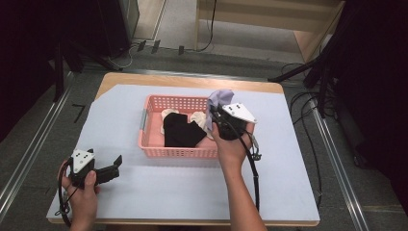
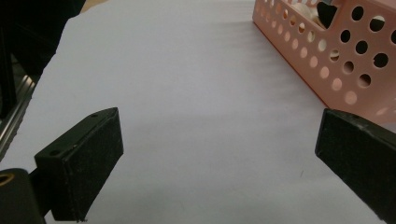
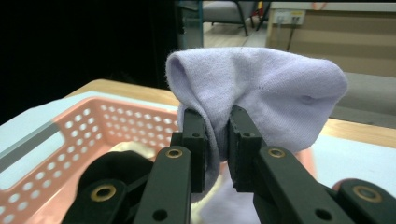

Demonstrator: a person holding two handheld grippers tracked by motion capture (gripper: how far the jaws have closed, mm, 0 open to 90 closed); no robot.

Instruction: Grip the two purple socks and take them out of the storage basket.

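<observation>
Item: lavender cloth (image 3: 261, 88), soft, light and limp; judged best pinched at a gathered fold. Location: lifted over the right end of the pink basket (image 1: 154, 149) on the tabletop (image 1: 120, 192). Right tool (image 3: 217, 144) was clamped on it; left tool (image 2: 219, 158) stood open, empty.

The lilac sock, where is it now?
The lilac sock is pinched in the right gripper, lifted above the pink basket's right end.

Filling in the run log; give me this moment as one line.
right gripper: shut on lilac cloth, above pink basket | left gripper: open, empty, over table
</observation>
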